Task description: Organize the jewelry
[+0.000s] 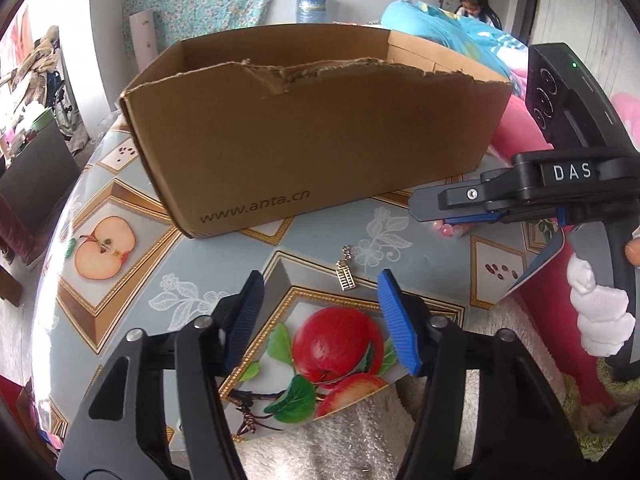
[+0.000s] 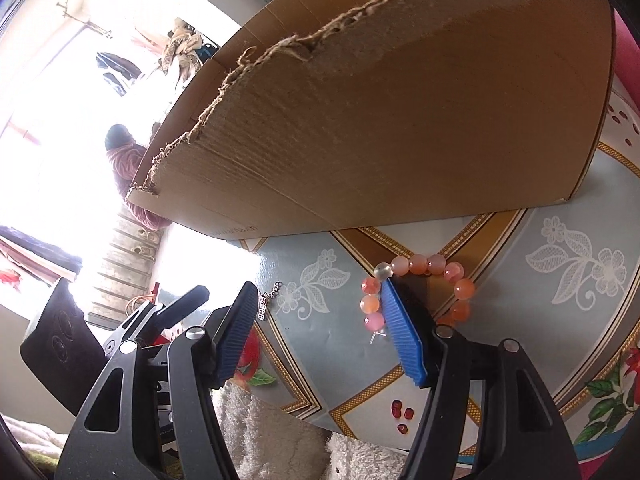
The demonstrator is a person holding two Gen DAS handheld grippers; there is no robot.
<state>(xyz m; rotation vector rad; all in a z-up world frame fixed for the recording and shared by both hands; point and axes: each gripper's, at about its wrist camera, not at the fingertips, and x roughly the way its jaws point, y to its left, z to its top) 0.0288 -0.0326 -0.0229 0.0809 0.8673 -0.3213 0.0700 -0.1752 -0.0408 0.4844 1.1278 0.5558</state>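
Observation:
A small gold abacus-shaped pendant with a short chain lies on the patterned tablecloth, just ahead of my open, empty left gripper. It also shows in the right wrist view, beside the left finger. A bracelet of pink and orange beads lies on the cloth in front of my open right gripper; the right blue finger covers part of its ring. In the left wrist view the right gripper hovers low at the right, with beads peeking under it. An open cardboard box stands behind both.
The box has a torn front rim and fills the back of the table. The fruit-print tablecloth ends at the near edge over a white fluffy cover. Pink bedding lies to the right.

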